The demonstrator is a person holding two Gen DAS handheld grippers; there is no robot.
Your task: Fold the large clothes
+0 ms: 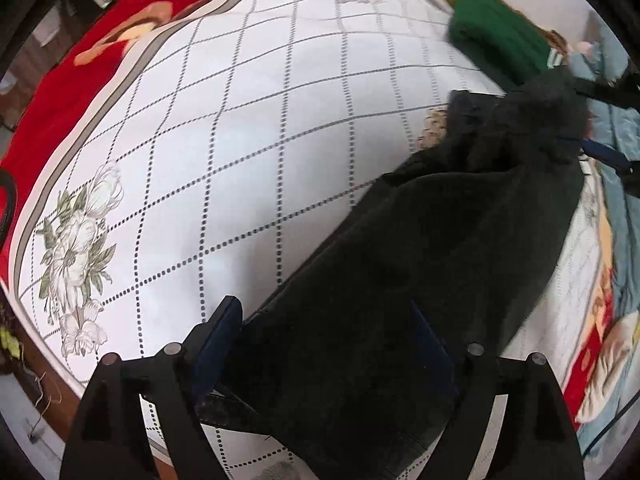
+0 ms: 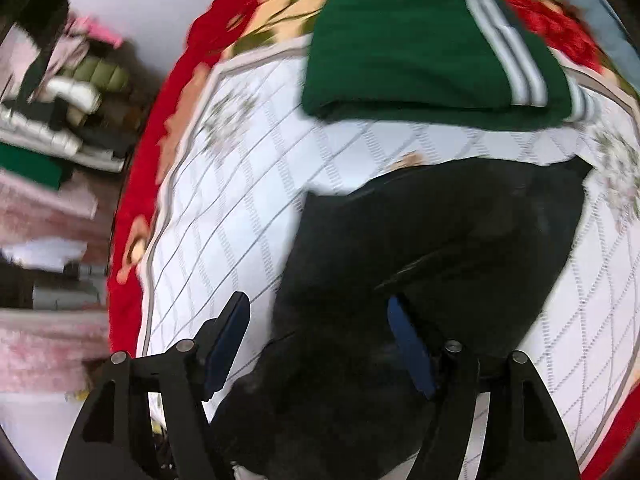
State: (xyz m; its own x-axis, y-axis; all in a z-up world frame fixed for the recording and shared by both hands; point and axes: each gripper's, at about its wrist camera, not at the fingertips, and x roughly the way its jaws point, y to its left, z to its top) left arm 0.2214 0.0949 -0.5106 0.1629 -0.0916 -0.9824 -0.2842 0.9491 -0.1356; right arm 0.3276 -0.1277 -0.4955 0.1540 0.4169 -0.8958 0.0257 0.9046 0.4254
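Note:
A large black garment (image 1: pixel 460 240) lies on a white quilted bedspread (image 1: pixel 240 140) and runs from between my left fingers to the far right. My left gripper (image 1: pixel 324 320) is open, its fingers wide apart with the cloth lying between them. In the right wrist view the same black garment (image 2: pixel 440 232) lies across the bedspread (image 2: pixel 240 200). My right gripper (image 2: pixel 320 328) is open, with the cloth between its blue pads (image 2: pixel 408 340). My other gripper shows at the far right of the left wrist view (image 1: pixel 612 160).
A folded green garment with white stripes (image 2: pixel 420 48) lies at the far side of the bedspread; it also shows in the left wrist view (image 1: pixel 500 36). A red floral blanket (image 1: pixel 60 92) lies under the bedspread. Piled clothes (image 2: pixel 60 120) sit beside the bed on the left.

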